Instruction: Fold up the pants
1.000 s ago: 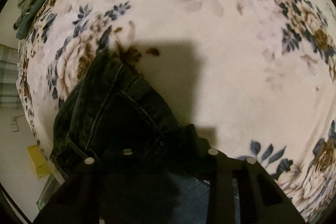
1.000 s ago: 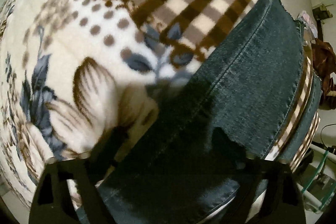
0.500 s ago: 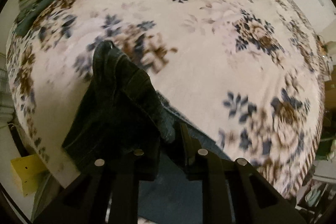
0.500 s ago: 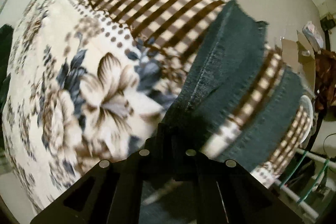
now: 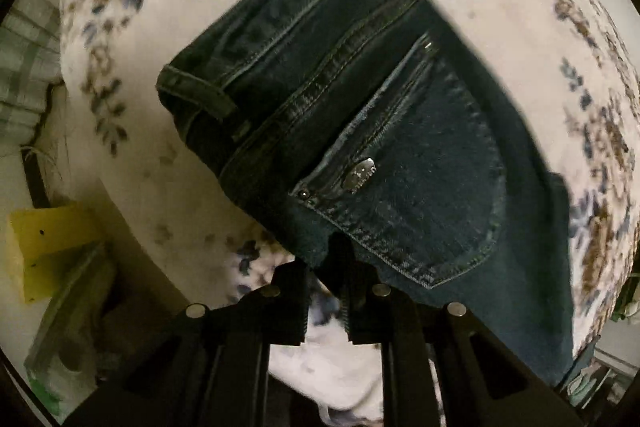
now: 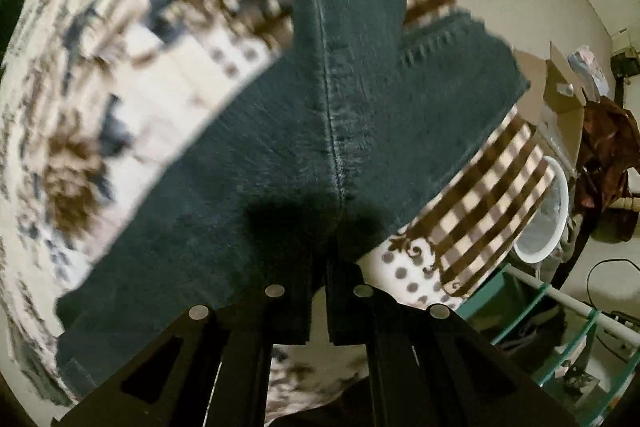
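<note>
Dark blue jeans [image 5: 360, 115] hang from my left gripper [image 5: 325, 267], which is shut on the fabric edge just below a back pocket with a metal tag [image 5: 360, 174]. The waistband and a belt loop [image 5: 196, 93] show at the upper left. In the right wrist view my right gripper [image 6: 320, 263] is shut on the jeans [image 6: 320, 107] at a leg seam. Two leg ends with hems [image 6: 460, 39] spread away over the floral blanket [image 6: 80, 107].
The bed is covered by a floral blanket [image 5: 580, 47] with a brown checked border [image 6: 480, 195]. A yellow box [image 5: 44, 247] sits on the floor at left. A white bin [image 6: 548, 211], a cardboard box and a glass-shelf rack [image 6: 560, 327] stand at right.
Both grippers have lifted with the jeans. The seat and back pocket now fill the left view, and the two legs now spread out in the right view. Both views are motion-blurred.
</note>
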The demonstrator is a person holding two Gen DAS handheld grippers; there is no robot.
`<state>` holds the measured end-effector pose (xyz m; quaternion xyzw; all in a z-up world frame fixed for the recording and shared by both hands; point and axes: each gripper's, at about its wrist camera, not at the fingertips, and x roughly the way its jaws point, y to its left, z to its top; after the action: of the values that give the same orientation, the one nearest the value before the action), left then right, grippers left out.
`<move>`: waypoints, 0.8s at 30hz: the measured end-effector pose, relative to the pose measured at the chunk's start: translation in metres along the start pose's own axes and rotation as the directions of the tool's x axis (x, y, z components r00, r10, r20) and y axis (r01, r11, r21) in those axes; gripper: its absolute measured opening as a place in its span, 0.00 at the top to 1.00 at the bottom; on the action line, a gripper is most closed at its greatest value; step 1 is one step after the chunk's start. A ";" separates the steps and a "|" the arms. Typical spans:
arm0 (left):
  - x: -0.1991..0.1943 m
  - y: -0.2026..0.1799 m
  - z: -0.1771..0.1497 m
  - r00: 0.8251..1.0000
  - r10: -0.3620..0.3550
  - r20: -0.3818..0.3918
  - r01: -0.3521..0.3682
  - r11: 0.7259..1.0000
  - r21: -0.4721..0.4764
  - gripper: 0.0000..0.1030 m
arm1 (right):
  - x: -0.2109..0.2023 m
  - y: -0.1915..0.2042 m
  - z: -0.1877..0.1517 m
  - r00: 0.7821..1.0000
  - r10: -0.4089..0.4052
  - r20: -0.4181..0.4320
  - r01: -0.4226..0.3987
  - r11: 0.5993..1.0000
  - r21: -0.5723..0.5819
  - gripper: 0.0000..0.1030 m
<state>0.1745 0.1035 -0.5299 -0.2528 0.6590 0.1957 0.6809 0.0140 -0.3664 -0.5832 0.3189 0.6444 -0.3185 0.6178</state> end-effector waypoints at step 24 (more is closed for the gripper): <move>-0.031 -0.120 -0.062 0.974 0.016 0.227 -0.092 0.940 0.330 0.34 | -0.027 0.003 0.138 0.970 -0.016 0.241 0.046 0.991 -0.123 0.27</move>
<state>0.1956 -0.0274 -0.4888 -0.0905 0.6097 0.1252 0.7774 0.0992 -0.4765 -0.5609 0.2280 0.5892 -0.3225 0.7049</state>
